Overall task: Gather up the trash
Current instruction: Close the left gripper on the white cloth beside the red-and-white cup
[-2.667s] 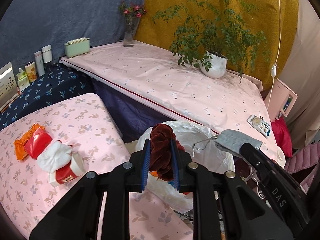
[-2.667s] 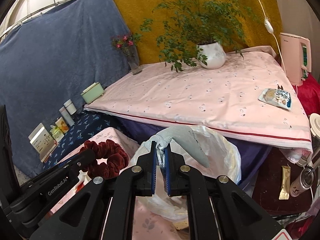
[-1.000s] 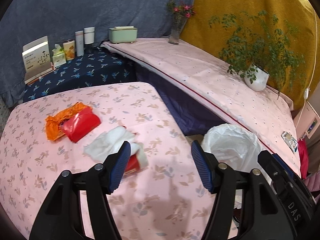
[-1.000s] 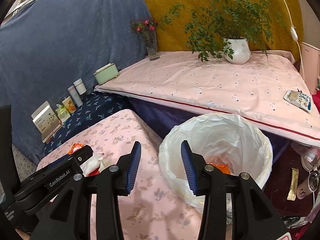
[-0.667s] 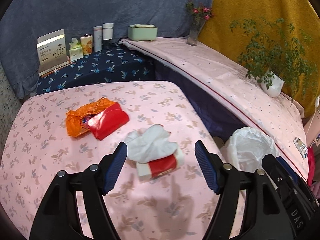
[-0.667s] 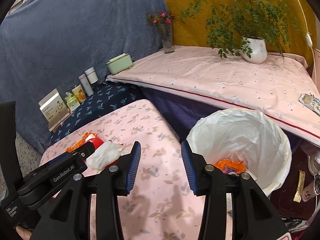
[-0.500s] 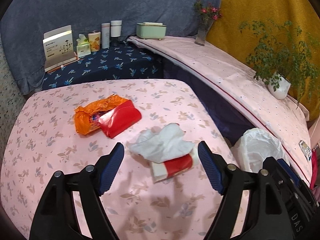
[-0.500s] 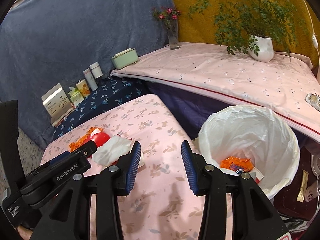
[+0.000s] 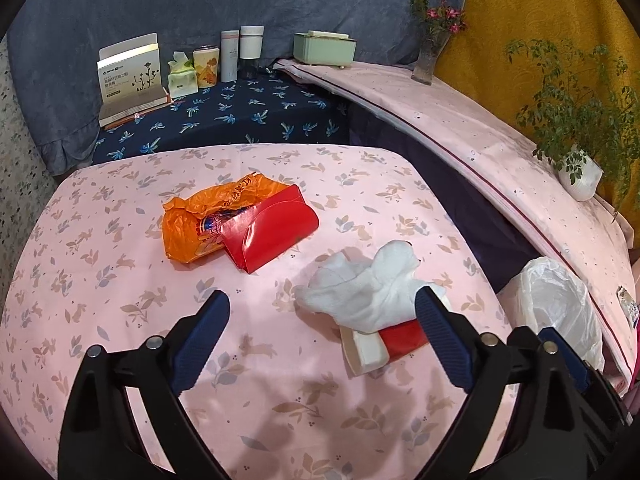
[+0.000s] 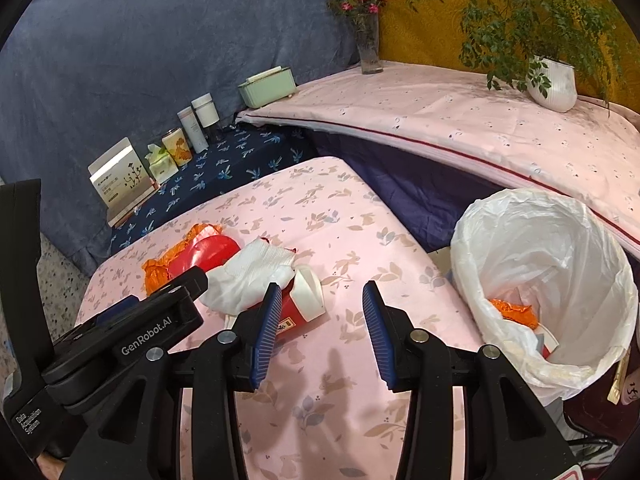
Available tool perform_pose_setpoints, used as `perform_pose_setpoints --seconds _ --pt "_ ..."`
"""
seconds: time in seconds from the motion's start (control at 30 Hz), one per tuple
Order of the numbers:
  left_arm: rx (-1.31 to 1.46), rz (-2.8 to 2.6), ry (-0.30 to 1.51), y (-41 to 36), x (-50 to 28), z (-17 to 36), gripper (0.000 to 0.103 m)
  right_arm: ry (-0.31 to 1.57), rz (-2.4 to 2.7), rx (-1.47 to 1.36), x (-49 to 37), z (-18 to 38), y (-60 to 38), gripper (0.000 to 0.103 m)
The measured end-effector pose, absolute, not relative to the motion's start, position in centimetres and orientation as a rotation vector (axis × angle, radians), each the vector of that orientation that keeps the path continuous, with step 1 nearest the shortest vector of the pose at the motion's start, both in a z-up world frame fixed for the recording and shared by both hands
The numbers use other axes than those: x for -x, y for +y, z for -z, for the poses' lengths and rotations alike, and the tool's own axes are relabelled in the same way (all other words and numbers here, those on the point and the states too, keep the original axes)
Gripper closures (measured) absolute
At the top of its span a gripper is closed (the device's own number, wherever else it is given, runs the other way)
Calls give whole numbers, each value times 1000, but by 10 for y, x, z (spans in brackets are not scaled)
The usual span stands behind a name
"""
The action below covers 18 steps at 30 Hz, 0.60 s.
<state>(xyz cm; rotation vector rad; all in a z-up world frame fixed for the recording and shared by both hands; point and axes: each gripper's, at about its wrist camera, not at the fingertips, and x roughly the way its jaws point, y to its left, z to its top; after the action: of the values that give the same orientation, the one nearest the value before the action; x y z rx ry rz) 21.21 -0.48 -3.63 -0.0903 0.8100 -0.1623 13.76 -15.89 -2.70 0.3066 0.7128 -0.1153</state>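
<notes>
On the pink floral table (image 9: 100, 272) lie an orange plastic wrapper (image 9: 200, 216), a red packet (image 9: 272, 232) beside it, a crumpled white tissue (image 9: 360, 292) and a red-and-white paper cup (image 9: 384, 344) on its side under the tissue. My left gripper (image 9: 320, 332) is open and empty above the table, near the tissue. My right gripper (image 10: 318, 328) is open and empty; the cup (image 10: 300, 300) and tissue (image 10: 252, 272) lie just beyond its left finger. The white-lined trash bin (image 10: 552, 280) stands off the table's right edge with orange trash inside.
A dark blue shelf (image 9: 224, 112) behind the table holds a box, a tissue pack, a can and bottles. A long pink-covered ledge (image 10: 480, 120) carries a green box, a flower vase and a potted plant (image 10: 552, 84).
Both grippers let go of the scrunchie and the mask over the bin, opened, and swung left over the table. The left jaws have opened wider and the tissue and cup are now closer.
</notes>
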Motion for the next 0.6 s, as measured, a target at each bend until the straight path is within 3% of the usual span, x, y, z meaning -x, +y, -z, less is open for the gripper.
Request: perform_pose_setpoints --seconds 0.33,0.4,0.47,0.6 --pt "50 185 866 -22 -242 62 14 750 139 -342 -160 53 -169 61" --pt "45 190 876 -24 -247 66 25 758 141 -355 -164 58 -173 61" --pt "57 206 904 -23 -251 72 46 766 142 -355 -167 62 -173 61" --pt "106 216 934 -13 -253 81 69 778 130 -361 -171 68 -171 61"
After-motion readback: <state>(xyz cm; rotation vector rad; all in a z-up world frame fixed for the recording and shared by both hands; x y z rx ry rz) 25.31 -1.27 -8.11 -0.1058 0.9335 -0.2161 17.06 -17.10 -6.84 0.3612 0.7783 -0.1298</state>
